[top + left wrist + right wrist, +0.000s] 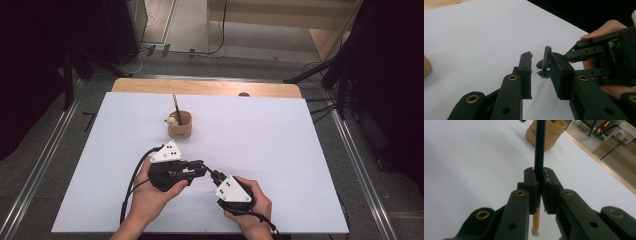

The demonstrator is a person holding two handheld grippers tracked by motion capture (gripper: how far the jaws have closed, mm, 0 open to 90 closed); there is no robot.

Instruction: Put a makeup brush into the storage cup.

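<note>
Your right gripper (539, 182) has its fingers clamped on the dark pencil (539, 147); your left gripper (541, 72), fingers apart beside its tip and gripping nothing, could knock it askew before it reaches the cup (180, 125) at 12 o'clock on the bench (280, 150).

Item count: 2 handheld grippers, the left gripper (199, 166) and the right gripper (212, 174). 1 dark pencil (539, 150) with a pale tip. 1 tan cup (180, 125), containing 1 upright brown pencil (176, 106). 1 white table (270, 145). 2 hands of 1 person.
</note>
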